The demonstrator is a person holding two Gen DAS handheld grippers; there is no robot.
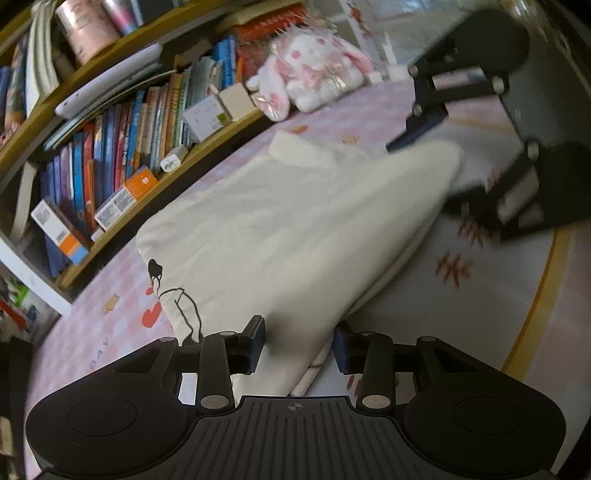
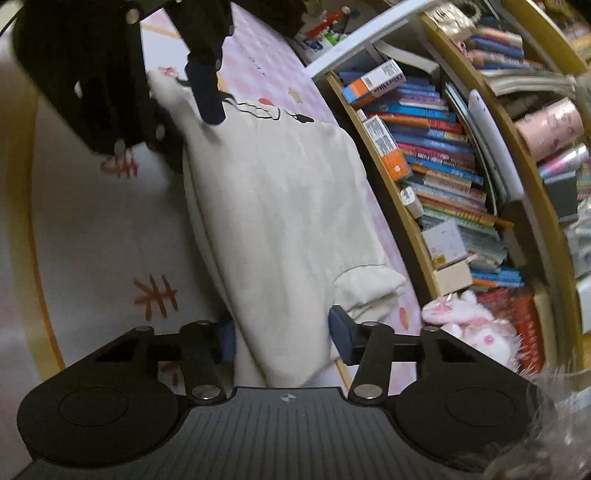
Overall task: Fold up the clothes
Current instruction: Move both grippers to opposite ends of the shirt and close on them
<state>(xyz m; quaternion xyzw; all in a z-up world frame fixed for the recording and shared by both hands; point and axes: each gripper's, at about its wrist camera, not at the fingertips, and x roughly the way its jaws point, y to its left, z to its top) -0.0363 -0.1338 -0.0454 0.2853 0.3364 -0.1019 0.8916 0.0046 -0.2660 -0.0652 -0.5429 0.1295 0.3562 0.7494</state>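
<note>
Left wrist view: wooden bookshelf [image 1: 122, 147] along the wall, compartments packed with upright books [image 1: 110, 155], a few small boxes [image 1: 207, 118], pink rolls [image 1: 88, 33] on the upper shelf. Plush bunny [image 1: 306, 74] sits at the shelf's far end on the pink checked mat [image 1: 92, 332]; next to it a white rug [image 1: 461, 295] with a yellow border. Cream sweatshirt [image 1: 295, 229] lies folded lengthwise across mat and rug, cartoon print at one end. Left gripper [image 1: 299, 343]: jaws partly open, the printed end bunched between the pads, both pads look pressed on the fabric. Right gripper [image 2: 282, 332], right wrist view: jaws partly open, collar end between them; near pad meets the cloth, far pad's contact unclear, so grip can't be confirmed.
</note>
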